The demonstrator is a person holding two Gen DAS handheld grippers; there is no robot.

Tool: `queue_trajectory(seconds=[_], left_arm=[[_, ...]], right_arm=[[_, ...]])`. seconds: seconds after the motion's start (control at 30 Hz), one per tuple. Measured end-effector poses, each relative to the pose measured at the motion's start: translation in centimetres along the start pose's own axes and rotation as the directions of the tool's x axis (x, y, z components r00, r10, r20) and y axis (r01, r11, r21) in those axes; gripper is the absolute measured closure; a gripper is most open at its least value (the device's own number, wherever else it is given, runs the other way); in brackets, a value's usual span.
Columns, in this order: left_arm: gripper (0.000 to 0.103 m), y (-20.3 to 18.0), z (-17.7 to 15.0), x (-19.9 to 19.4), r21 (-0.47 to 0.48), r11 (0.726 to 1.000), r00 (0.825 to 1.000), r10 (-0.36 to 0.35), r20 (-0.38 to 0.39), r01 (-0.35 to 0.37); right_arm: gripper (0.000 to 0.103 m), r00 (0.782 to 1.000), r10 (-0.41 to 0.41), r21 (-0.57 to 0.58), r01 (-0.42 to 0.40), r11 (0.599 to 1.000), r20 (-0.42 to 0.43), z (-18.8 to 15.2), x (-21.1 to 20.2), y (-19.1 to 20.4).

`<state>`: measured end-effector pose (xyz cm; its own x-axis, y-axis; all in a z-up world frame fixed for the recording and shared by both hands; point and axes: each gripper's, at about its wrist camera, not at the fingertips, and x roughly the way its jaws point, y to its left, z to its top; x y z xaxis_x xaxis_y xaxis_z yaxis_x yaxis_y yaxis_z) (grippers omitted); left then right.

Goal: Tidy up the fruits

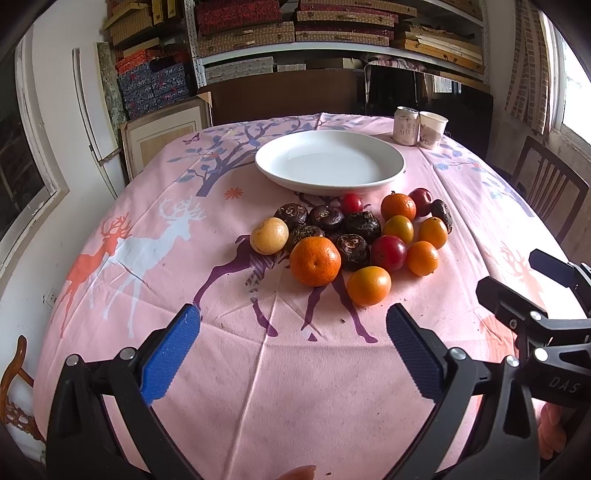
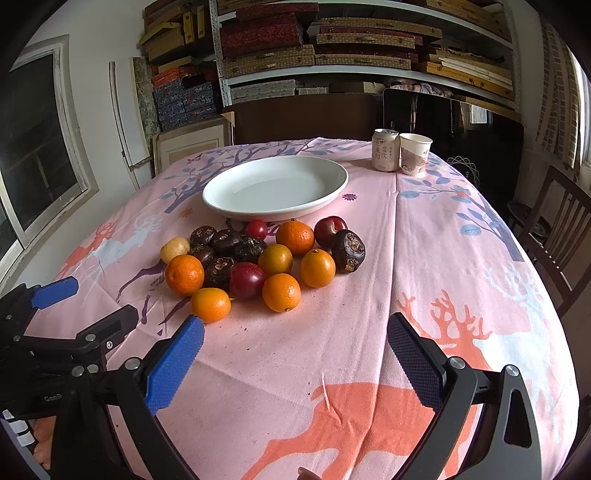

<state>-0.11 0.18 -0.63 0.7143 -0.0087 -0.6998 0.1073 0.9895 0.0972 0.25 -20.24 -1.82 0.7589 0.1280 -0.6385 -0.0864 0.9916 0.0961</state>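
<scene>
A pile of fruit lies on the pink tablecloth: a big orange (image 1: 314, 261) (image 2: 184, 275), several small oranges (image 1: 368, 285) (image 2: 281, 292), dark water chestnuts (image 1: 352, 251) (image 2: 347, 250), red plums (image 1: 388, 252) (image 2: 246, 280) and a pale yellow fruit (image 1: 269, 235) (image 2: 174, 249). An empty white plate (image 1: 328, 162) (image 2: 275, 187) stands just behind the pile. My left gripper (image 1: 293, 350) is open and empty, in front of the pile. My right gripper (image 2: 295, 356) is open and empty, in front and to the right of the pile.
A drink can (image 1: 405, 124) (image 2: 386, 149) and a paper cup (image 1: 432, 129) (image 2: 414, 153) stand at the table's far right corner. Wooden chairs (image 1: 550, 184) (image 2: 561, 229) stand to the right. Shelves of boxes (image 1: 295, 33) fill the back wall.
</scene>
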Motion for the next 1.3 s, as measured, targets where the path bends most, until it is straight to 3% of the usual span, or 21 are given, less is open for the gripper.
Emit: queue_trajectory(seconds=[1.3], left_arm=[[0.004,-0.17,-0.33,0.66,0.0,1.0,1.0,-0.002,-0.017,0.002]], right_arm=[[0.003,1.0,0.008,-0.017,-0.008,1.0,0.013,-0.08,-0.81,0.59]])
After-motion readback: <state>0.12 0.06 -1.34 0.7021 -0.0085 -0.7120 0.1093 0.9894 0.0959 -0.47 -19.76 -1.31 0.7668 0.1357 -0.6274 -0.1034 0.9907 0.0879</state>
